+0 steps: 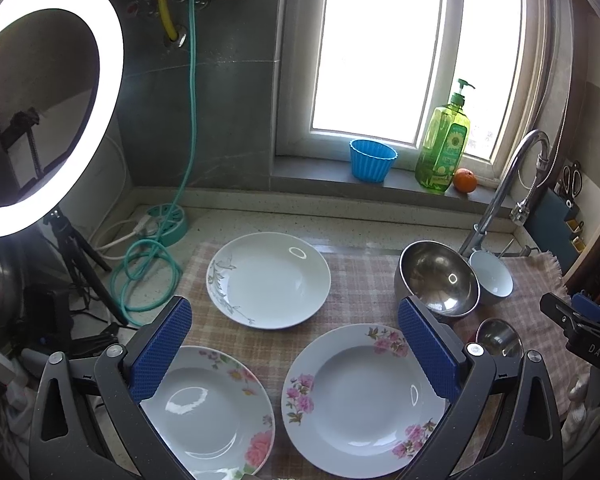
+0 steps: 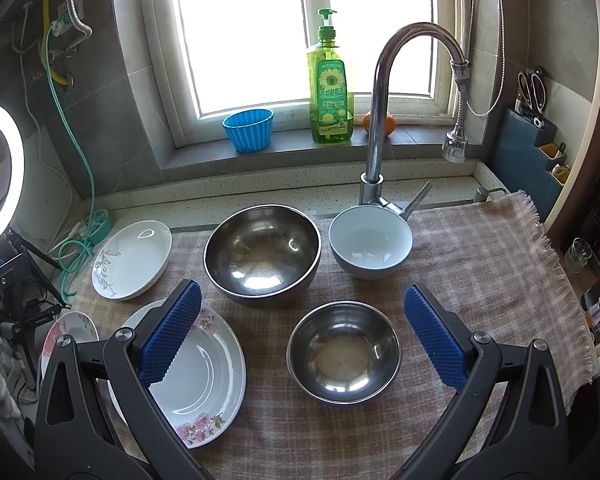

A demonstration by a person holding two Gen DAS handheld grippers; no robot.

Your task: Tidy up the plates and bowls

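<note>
Glossy glazed plates [image 1: 268, 280], shiny steel bowls [image 2: 262, 254] (mirror-bright), on a rough woven checked cloth [image 2: 480, 264].

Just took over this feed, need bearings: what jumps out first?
The glowing ring light at far left and the green soap bottle on the windowsill. On the checked cloth, three plates lie left and three bowls right, the large steel bowl at the centre. Both tongs hover open, holding nothing.
</note>
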